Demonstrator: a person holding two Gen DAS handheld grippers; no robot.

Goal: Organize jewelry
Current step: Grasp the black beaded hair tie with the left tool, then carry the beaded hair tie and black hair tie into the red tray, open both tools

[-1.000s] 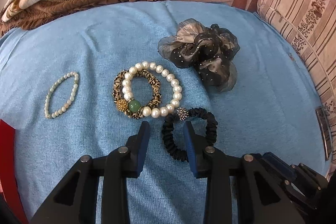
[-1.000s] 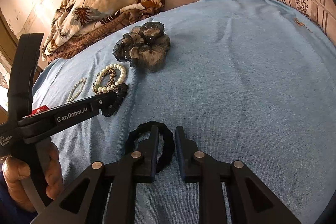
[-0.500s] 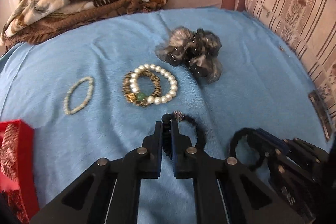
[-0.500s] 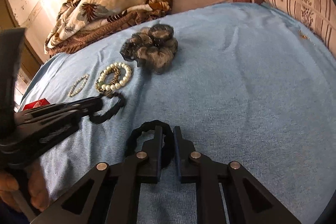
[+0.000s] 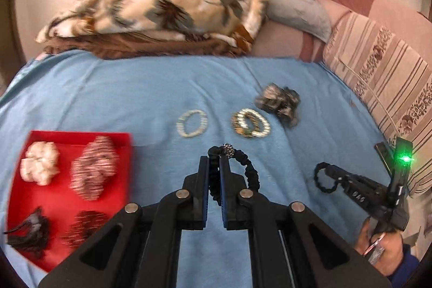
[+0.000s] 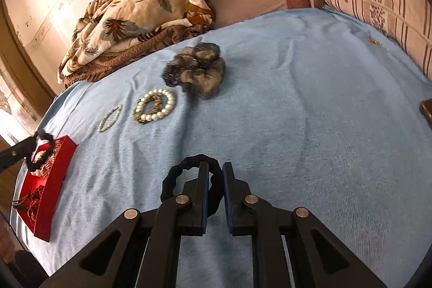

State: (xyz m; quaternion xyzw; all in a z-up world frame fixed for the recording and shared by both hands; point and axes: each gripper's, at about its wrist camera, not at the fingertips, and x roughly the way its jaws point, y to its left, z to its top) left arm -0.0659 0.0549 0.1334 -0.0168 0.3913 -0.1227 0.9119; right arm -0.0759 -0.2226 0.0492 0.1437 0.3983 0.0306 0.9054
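Observation:
My left gripper [image 5: 214,162] is shut on a black hair tie with a sparkly bead [image 5: 249,174] and holds it up above the blue cloth, right of the red tray [image 5: 64,196]. My right gripper [image 6: 215,170] is shut on a plain black hair tie [image 6: 172,180], lifted over the cloth; it also shows in the left wrist view [image 5: 324,180]. A small pale bead bracelet [image 5: 192,123], a large pearl bracelet stacked with a patterned one [image 5: 251,123] and a dark gauzy scrunchie [image 5: 280,101] lie on the cloth.
The red tray [image 6: 58,169] holds a white scrunchie [image 5: 40,166], a striped one [image 5: 94,174] and dark hair pieces. A folded floral blanket [image 5: 167,7] and pillows lie at the back. A phone [image 6: 428,109] rests at the right.
My left gripper closed on the beaded black hair tie, lifted it and swung left, bringing the red tray into view. My right gripper closed on the plain black tie and rose.

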